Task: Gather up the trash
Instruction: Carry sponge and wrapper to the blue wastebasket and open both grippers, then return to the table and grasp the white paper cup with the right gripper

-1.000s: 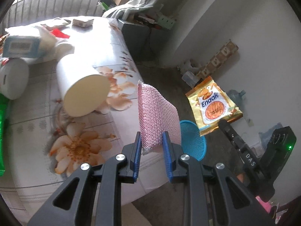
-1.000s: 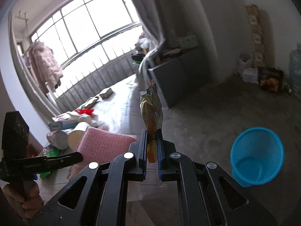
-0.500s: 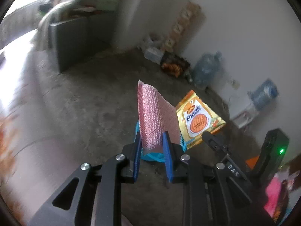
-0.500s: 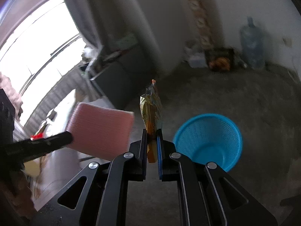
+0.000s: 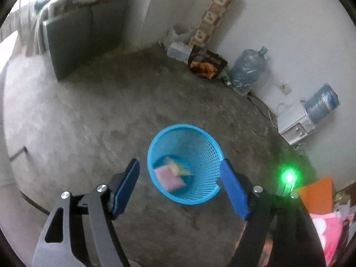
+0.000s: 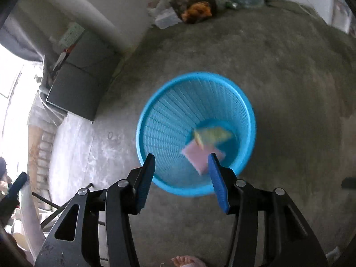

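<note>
A blue mesh waste basket (image 5: 200,142) stands on the concrete floor; it also shows in the right wrist view (image 6: 160,120). Inside it lie a pink sponge (image 5: 169,178) and a yellow snack wrapper (image 5: 178,167), seen again as the sponge (image 6: 198,155) and the wrapper (image 6: 212,134). My left gripper (image 5: 179,179) is open and empty above the basket. My right gripper (image 6: 181,166) is open and empty above the basket's near rim.
A dark cabinet (image 5: 84,33) stands at the far left wall. Water jugs (image 5: 248,69), a dark snack bag (image 5: 207,63) and a white dispenser (image 5: 296,125) line the right wall. Pink and orange items (image 5: 320,202) lie at right. A table edge (image 6: 26,222) is at lower left.
Both grippers swung from the table to over the basket, then opened. The pink sponge and the yellow wrapper dropped into the basket.
</note>
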A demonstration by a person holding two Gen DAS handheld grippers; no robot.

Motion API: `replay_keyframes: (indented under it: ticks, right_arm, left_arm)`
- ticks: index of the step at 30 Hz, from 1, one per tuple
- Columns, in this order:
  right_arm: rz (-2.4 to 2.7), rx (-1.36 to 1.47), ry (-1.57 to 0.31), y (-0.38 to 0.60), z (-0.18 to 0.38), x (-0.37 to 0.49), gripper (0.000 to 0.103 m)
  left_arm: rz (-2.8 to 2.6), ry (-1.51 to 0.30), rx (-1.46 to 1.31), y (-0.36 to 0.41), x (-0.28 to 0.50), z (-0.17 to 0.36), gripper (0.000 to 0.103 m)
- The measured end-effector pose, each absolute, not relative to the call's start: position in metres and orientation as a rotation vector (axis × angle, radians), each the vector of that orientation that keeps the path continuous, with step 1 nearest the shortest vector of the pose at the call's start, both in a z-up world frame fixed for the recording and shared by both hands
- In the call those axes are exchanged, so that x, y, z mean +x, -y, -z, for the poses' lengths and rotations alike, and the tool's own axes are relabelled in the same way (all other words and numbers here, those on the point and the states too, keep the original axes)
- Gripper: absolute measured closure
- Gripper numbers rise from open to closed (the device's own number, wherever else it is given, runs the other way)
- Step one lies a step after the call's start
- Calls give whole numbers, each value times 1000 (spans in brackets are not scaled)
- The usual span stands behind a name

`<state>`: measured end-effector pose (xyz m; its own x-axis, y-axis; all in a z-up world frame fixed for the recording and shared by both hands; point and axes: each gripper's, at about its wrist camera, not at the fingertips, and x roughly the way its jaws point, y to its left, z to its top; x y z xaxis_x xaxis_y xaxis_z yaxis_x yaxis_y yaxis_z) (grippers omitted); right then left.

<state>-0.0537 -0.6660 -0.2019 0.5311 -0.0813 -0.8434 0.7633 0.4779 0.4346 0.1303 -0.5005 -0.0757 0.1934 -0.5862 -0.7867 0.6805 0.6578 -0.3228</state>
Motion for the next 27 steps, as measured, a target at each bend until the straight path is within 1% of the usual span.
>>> replay_keyframes:
  ticks: [3,7,12,15,18,20,23,27]
  right_arm:
    - [602,958,-844,654,201,-77,54]
    - [597,946,-840,634,188,-96,54]
    - [569,912,-818,609,163,-100,48]
    - [515,909,-769,593,142,-100,46]
    - [431,907,-738,580,121,-91,46]
    - [380,887,-726,572,107,-83,45]
    - [288,836,-694,552,82,-65,43]
    - [173,773,-696,520,63,-34,43]
  left_arm:
    - [898,-1015,117,490,126,60,28]
    - [935,-997,68,468,118,31,28]
    - [917,-892,-37,413,108,-12,28]
    - [888,-861,-69,369,104,-32,28]
    - [845,-814,-82,316,99,-49,27]
    - [793,-787,-87,278,94,-56,23]
    - [700,-744,-104,217,85,-59,21]
    - [542,-710,-114,140,75,-55,21]
